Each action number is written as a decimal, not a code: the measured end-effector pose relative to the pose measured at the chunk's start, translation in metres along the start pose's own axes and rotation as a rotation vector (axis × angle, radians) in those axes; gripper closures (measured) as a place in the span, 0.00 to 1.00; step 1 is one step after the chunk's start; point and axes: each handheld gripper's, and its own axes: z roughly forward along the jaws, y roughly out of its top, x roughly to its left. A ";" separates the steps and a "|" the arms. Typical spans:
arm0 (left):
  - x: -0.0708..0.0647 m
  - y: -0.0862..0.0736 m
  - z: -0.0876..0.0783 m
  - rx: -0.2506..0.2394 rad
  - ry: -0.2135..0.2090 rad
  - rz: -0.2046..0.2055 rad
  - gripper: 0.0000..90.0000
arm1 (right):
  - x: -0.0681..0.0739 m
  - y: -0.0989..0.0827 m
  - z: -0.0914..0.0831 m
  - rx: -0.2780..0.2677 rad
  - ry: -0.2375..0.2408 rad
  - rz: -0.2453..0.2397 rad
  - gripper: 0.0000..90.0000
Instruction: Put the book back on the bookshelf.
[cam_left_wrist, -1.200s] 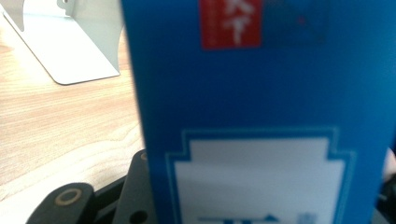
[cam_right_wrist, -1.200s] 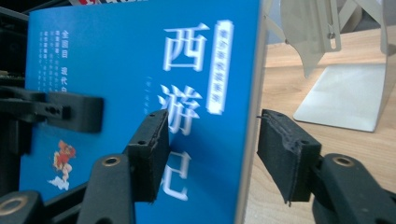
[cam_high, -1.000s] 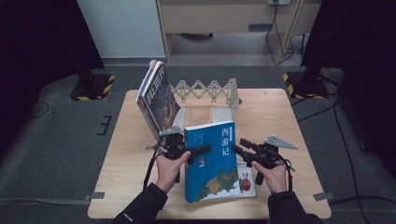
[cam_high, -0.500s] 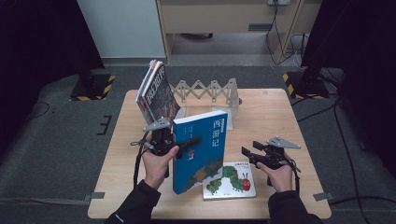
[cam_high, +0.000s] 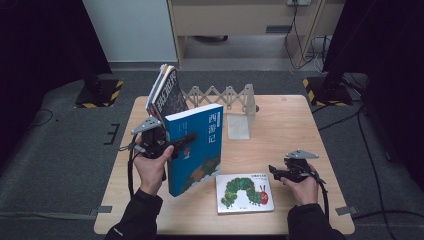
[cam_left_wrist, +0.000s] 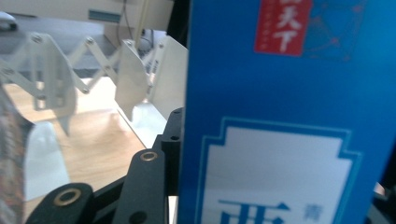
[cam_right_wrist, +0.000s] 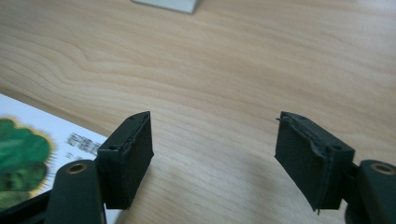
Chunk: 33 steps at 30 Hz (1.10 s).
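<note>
The left gripper (cam_high: 172, 145) sits left of centre in the high view, its fingers clamped on the blue book (cam_high: 195, 147), which stands nearly upright with its bottom edge down near the counter (cam_high: 290, 125). The book tilts a little, cover facing the lower right of the frame, white title characters down its upper right. In the left gripper view the blue cover (cam_left_wrist: 289, 112) takes up the right half, a black finger (cam_left_wrist: 170, 149) pressed against its edge.

Behind the book, in the upper left of the high view, a few more books (cam_high: 165, 95) lean in the white accordion rack (cam_high: 225, 97), which stretches to the right along the far edge of the counter. One white divider (cam_high: 240, 120) stands just right of the blue book. The left gripper view shows the same rack (cam_left_wrist: 93, 65) in its upper left.

Lower right in the high view, the right gripper (cam_high: 277, 172) rests low over the counter, and its fingers have just been opening. They stand well apart with only bare wood between them, as the right gripper view (cam_right_wrist: 212, 154) shows. Just left of it lies the caterpillar book (cam_high: 244, 192), flat on the counter at lower centre; its white corner (cam_right_wrist: 46, 149) sits at the lower left of the right gripper view, beside one finger (cam_right_wrist: 128, 154).
</note>
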 end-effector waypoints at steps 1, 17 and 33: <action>0.002 0.002 0.000 0.002 0.011 0.001 0.66 | -0.001 -0.001 0.001 0.014 -0.009 -0.005 0.29; 0.020 0.020 0.033 0.004 0.087 0.004 0.66 | -0.014 -0.008 0.009 0.090 -0.061 -0.017 0.25; 0.032 0.048 0.067 -0.055 0.205 0.012 0.66 | -0.018 -0.012 0.016 0.080 -0.076 -0.022 0.20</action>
